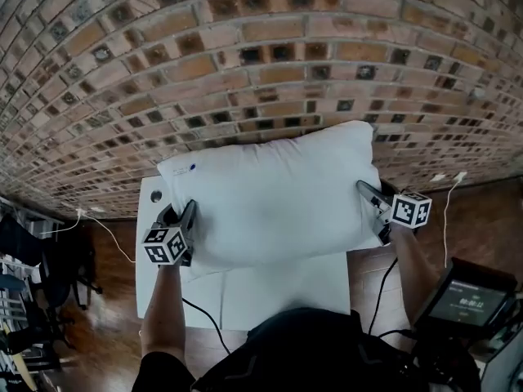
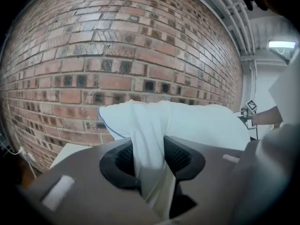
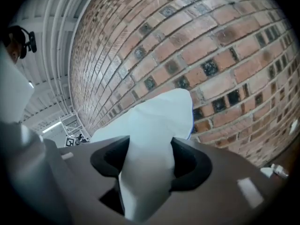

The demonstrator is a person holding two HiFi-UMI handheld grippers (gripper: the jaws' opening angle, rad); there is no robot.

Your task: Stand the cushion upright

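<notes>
Brick wall (image 1: 261, 47) backs the white cushion (image 1: 278, 194), upright mid-frame on the table (image 1: 270, 288); left gripper (image 1: 188, 215) and right gripper (image 1: 368, 196) clasp its ends, so only letting go remains.

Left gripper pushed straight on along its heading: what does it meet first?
The left gripper meets the soft white rectangular cushion at once, a fold between its tongs; behind, probably the red brick wall.

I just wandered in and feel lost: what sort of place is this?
Probably a loft-style workshop or studio: a bare brick wall, a wooden floor, exposed pipes overhead, and a plain white table.
</notes>
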